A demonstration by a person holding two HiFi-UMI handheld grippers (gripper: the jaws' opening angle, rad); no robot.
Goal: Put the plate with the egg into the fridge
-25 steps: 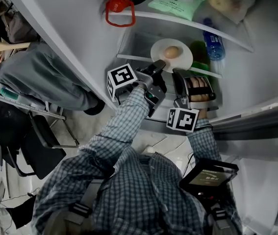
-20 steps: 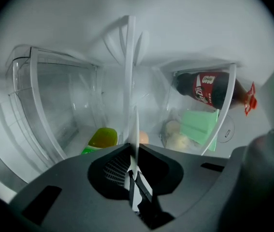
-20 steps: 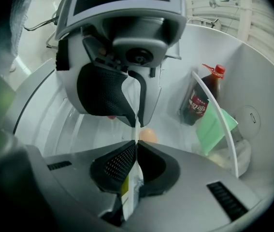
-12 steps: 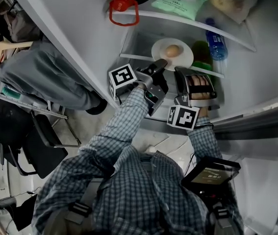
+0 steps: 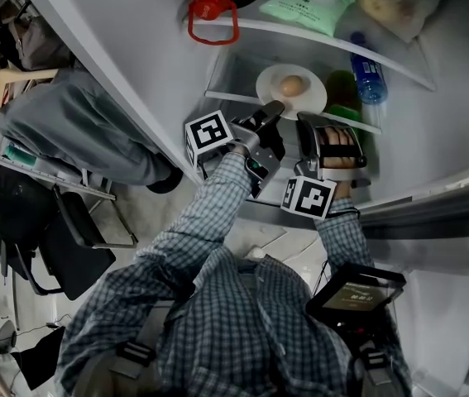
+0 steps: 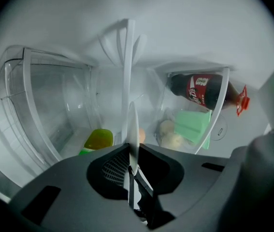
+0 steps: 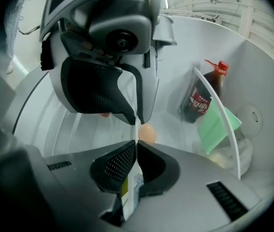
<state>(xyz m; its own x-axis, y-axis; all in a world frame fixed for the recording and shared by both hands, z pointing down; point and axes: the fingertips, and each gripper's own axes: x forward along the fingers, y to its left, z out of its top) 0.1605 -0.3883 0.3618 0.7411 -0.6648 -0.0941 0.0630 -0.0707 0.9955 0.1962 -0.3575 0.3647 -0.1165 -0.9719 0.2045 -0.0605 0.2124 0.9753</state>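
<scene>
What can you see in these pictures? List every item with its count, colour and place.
plate: 1, white, inside the fridge, rim gripped on two sides
egg: 1, tan, on the plate
cola bottle: 1, dark with red cap, upper shelf
packet: 1, green, upper shelf, beside the cola bottle
water bottle: 1, blue, right of the plate
green item: 1, yellow-green, between plate and water bottle; kind unclear
left gripper: 1, grey, shut on the plate rim
right gripper: 1, grey, shut on the plate rim
</scene>
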